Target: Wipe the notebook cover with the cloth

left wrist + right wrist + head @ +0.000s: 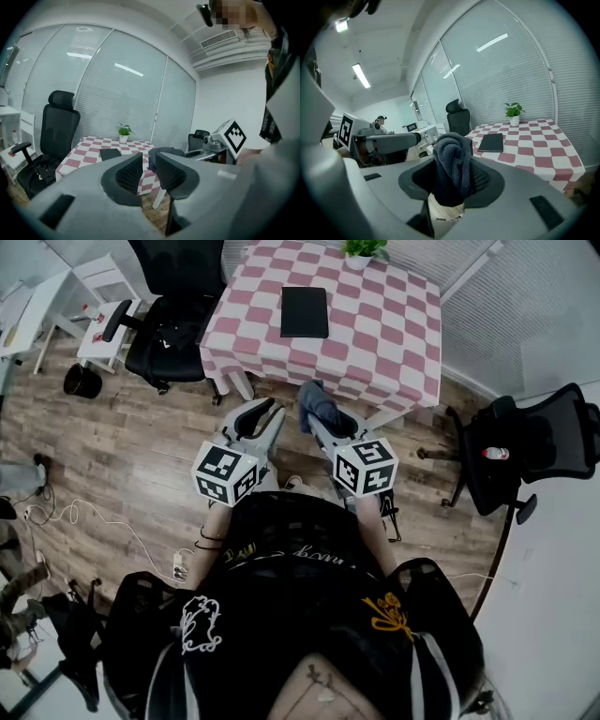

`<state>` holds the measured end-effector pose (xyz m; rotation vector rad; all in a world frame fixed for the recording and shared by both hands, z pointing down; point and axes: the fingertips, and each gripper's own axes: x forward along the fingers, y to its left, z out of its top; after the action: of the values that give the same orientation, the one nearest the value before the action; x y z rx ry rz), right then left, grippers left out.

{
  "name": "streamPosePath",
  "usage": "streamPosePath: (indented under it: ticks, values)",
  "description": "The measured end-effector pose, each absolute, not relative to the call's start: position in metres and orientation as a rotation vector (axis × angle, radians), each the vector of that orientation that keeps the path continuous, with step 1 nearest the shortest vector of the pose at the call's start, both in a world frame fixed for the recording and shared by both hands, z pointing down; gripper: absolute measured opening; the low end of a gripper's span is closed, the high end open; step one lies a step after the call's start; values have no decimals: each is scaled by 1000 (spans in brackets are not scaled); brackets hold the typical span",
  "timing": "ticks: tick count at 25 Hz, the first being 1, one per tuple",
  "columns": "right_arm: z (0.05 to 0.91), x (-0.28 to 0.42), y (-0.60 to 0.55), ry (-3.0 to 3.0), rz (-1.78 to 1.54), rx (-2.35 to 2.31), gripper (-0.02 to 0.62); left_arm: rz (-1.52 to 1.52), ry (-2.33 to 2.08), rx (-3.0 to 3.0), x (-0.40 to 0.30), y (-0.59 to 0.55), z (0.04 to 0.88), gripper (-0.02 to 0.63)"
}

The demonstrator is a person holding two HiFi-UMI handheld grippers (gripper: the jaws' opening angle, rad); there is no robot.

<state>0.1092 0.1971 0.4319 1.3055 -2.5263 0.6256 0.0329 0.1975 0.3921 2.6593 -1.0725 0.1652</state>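
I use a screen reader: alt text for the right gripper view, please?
The right gripper is shut on a bunched dark blue cloth. Beyond it, a black notebook lies on a pink-checked table with a potted plant near its far edge.

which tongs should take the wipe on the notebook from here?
Right. The right tongs are shut on the cloth, and the notebook lies on the checked table ahead. The left tongs are open and empty, with nothing to wipe with.
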Motion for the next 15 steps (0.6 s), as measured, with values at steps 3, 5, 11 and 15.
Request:
streamPosePath:
  ticks: [3,5,11,15]
  values:
    - [432,111,199,-2540,635,1309,133,173,-1074,2664,34,202,392,81]
    - [434,112,200,-2542,638,1306,133,190,-1077,2671,34,204,393,83]
    - [445,110,190,-2527,677,1304,133,266,-1154,2654,9,198,396,83]
    - [452,106,176,-2517,700,1299,133,271,-1161,2632,0,185,401,82]
